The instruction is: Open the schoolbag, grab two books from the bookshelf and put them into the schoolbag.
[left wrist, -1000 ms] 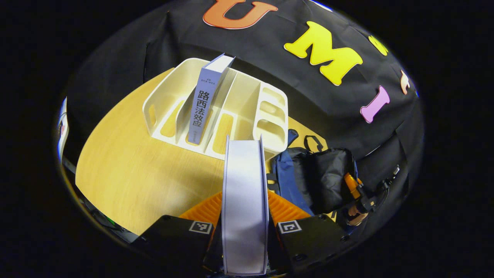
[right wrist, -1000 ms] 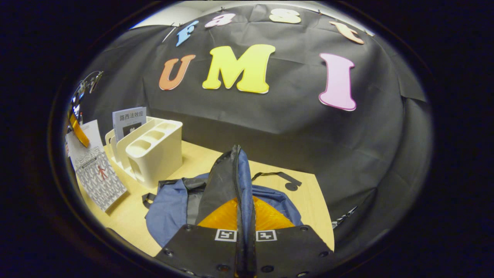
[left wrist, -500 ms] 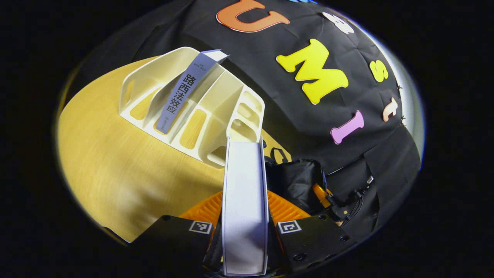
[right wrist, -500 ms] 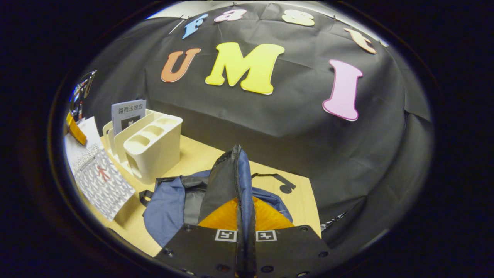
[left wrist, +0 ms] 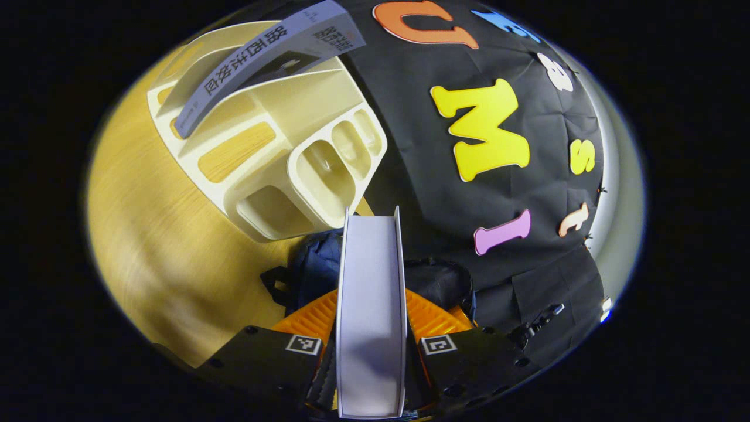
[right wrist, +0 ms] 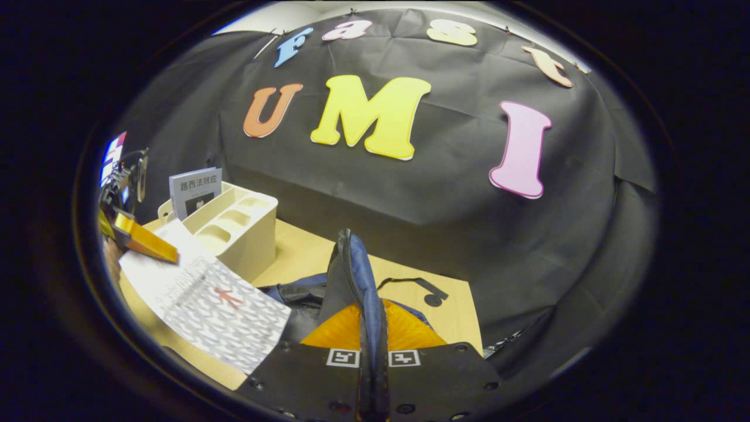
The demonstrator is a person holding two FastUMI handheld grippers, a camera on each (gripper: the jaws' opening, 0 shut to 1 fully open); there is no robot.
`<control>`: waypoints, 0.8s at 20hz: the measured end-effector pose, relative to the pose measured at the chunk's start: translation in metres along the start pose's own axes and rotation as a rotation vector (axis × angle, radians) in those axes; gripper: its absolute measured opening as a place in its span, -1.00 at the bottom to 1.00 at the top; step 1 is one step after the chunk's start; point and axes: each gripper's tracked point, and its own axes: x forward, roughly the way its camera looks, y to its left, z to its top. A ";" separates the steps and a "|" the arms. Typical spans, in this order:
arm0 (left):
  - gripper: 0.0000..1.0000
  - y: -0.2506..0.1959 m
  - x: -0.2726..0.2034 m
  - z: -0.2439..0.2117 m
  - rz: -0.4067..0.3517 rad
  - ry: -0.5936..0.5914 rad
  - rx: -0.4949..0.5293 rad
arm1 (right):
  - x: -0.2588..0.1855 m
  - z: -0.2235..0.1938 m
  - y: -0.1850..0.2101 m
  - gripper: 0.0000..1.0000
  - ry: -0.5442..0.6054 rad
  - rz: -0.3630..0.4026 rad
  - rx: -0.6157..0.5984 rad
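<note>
book (left wrist: 371, 316) clamped in left tool (left wrist: 371, 328) — above schoolbag (left wrist: 316, 269).

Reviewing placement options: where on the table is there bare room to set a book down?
Bare wood lies left of the bookshelf on the table, and between the schoolbag and the table's far right corner. It is crowded where the left gripper holds the book over the bag, whose flap the right gripper pinches.

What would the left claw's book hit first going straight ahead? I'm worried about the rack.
Probably the open schoolbag, which lies just past the book; the rack sits left of that line. Depth is unclear.
</note>
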 end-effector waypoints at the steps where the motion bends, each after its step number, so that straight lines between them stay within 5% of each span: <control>1: -0.05 -0.001 0.013 -0.004 -0.007 0.000 -0.013 | 0.000 0.004 -0.001 -0.94 -0.007 0.002 -0.001; 16: -0.05 -0.018 0.172 -0.103 -0.025 0.050 -0.028 | -0.018 0.033 0.015 -0.94 -0.093 0.060 0.019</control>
